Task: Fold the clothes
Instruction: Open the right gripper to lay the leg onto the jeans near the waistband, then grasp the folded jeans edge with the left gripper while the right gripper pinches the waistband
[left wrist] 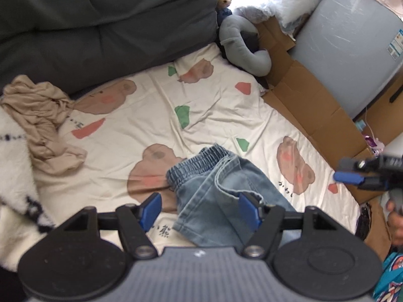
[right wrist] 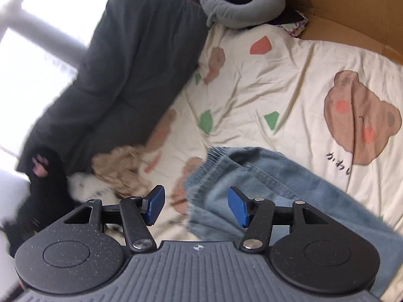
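A pair of light blue jeans (left wrist: 214, 188) with an elastic waistband lies loosely bunched on the cream bear-print bedsheet (left wrist: 214, 105). My left gripper (left wrist: 200, 211) hovers above the jeans, open; its blue pads stand wide apart and press on nothing. In the right wrist view the jeans (right wrist: 289, 188) spread to the lower right, and my right gripper (right wrist: 196, 205) is open over their waistband edge, holding nothing. The right gripper (left wrist: 346, 171) also shows at the right edge of the left wrist view. A crumpled beige garment (left wrist: 42, 125) lies at the sheet's left side.
A dark grey quilt (left wrist: 100, 25) runs along the far side of the bed. A grey neck pillow (left wrist: 241, 42) sits at the far corner, with flattened cardboard (left wrist: 302, 95) and a grey appliance (left wrist: 352, 37) beyond. A white fluffy blanket (left wrist: 12, 176) lies at left.
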The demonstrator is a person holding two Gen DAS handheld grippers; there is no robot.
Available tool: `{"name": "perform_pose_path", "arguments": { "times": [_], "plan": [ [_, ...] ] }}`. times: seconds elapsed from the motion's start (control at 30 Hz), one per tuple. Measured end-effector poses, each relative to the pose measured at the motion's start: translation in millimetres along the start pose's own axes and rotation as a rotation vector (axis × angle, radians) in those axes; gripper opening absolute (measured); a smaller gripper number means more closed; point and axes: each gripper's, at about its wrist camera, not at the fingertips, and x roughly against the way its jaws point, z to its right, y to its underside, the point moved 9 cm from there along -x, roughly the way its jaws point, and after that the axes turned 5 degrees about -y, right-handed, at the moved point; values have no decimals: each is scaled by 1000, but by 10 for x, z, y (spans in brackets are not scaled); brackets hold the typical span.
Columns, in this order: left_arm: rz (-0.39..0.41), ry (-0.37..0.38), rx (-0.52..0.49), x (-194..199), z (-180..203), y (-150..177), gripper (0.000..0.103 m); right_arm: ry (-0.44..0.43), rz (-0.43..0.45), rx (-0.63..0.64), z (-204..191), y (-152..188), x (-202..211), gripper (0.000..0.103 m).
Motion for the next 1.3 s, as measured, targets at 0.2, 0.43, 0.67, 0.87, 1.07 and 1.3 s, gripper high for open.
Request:
{"name": "perform_pose_path", "arguments": {
  "times": [0.2,0.43,0.67,0.87,1.07,1.3],
  "plan": [
    [-9,54,16,-352,58,34,70,75,-65,56,349,272,-527,39],
    [5,70,-4,-649,39,230,70,98,-101,-24,747,658,-938,23],
    [-10,67,80,-997,-260,497,70,98,-139,-9,720,922,-1290,14],
    [-14,117,157,-1138,-473,688,70,31,-227,51,470,1134,-1614,12],
    [-17,189,237,-1201,-619,857,70,-12,-266,81,364,1146,-1733,12],
    [-34,258,274,-1315,-615,937,70,1,-237,157,389,757,-1680,12]
  ]
}}
